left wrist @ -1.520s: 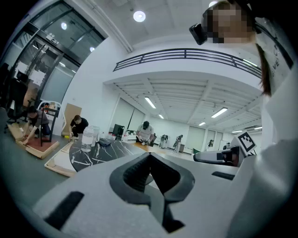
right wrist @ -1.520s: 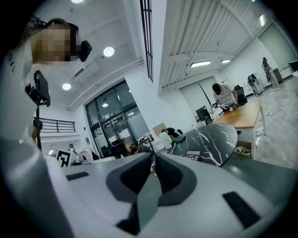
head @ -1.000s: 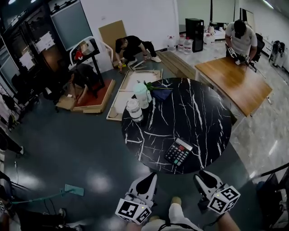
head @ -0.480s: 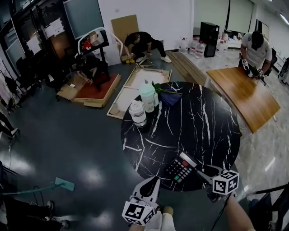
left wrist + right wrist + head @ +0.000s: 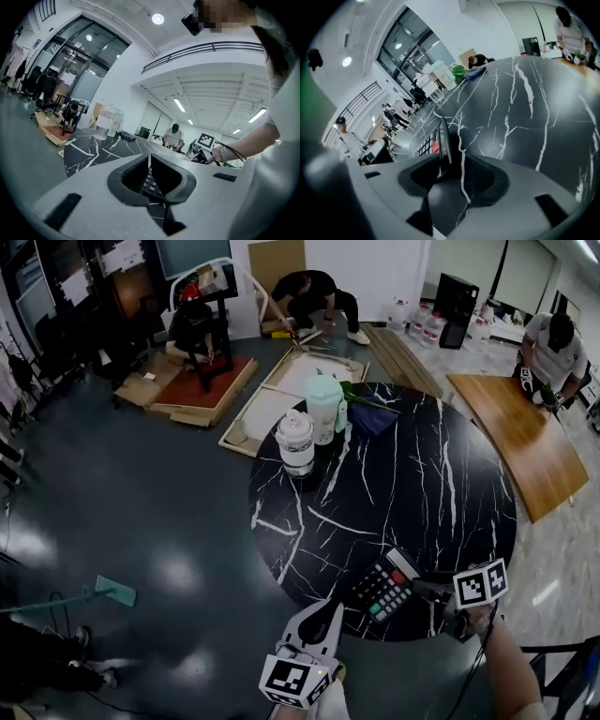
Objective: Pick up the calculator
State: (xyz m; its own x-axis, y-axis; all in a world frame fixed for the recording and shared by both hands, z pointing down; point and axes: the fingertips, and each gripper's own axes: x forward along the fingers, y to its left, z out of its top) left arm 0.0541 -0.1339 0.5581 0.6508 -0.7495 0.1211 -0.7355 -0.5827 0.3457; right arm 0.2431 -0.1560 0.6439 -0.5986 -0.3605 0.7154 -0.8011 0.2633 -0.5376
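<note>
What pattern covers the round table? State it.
White veins on the round black table, clearest in head view.

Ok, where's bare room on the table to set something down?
The table is bare across its middle and right side, between the jars and the calculator. Crowded: far rim, with jars, green stem and cloth; near rim, with calculator and right hand-held gripper.

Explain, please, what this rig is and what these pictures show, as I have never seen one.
A person, not a robot, holds a gripper in each hand. The head view looks down from a camera on the person's head; the other two cameras ride on the grippers, looking along their jaws. On the round black table are a calculator, a white jar, a pale green container and a dark cloth. The right gripper pinches the calculator's edge in its jaws; the left gripper, jaws together, holds nothing.
</note>
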